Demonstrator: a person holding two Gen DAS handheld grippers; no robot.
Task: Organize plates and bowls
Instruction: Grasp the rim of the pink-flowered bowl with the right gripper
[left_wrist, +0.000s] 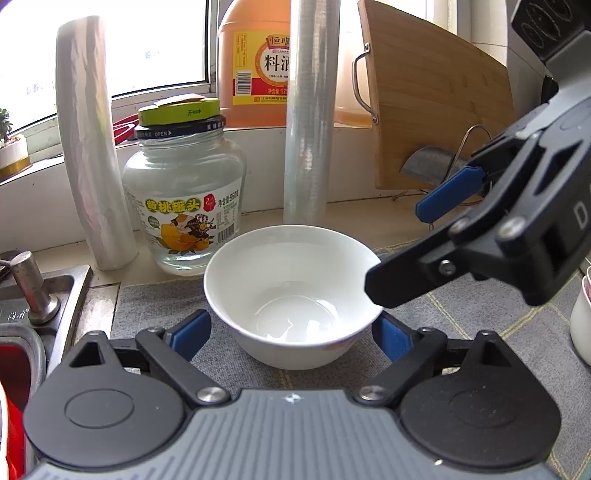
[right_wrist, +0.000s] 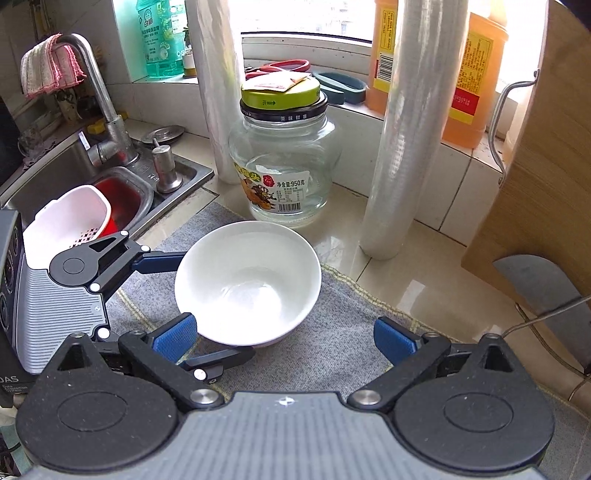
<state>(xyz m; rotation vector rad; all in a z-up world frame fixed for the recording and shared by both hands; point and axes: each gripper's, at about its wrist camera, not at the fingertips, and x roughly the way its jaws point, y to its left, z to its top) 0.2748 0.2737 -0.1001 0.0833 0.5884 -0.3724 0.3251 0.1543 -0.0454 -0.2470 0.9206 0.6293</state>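
On a kitchen counter, a white bowl (left_wrist: 293, 295) sits upright on a grey mat (left_wrist: 443, 317), framed between the spread blue-padded fingers of the left gripper (left_wrist: 291, 338), which flank the bowl's sides without visibly pressing it.

Left to right in the left wrist view: a sink edge with a soap pump (left_wrist: 35, 291), a roll of plastic bags (left_wrist: 92, 147), an empty glass jar (left_wrist: 184, 199) with a yellow-green lid, a roll of cling film (left_wrist: 308, 118) in front of an orange bottle (left_wrist: 255, 62), then a bamboo cutting board (left_wrist: 436, 110) leaning at the window. The right gripper (left_wrist: 399, 247) reaches in from the right, jaws apart, its lower finger over the bowl's rim.

Only the right wrist view takes in the faucet (right_wrist: 99, 107) draped with a pink cloth (right_wrist: 48, 66), the green detergent bottle (right_wrist: 159, 40), a white strainer basket (right_wrist: 70, 225) at the sink and red-handled scissors (right_wrist: 284, 66) on the sill. There the right gripper (right_wrist: 284, 338) is open, the bowl (right_wrist: 247, 280) near its left finger, and the left gripper (right_wrist: 207, 310) brackets the bowl from the left.
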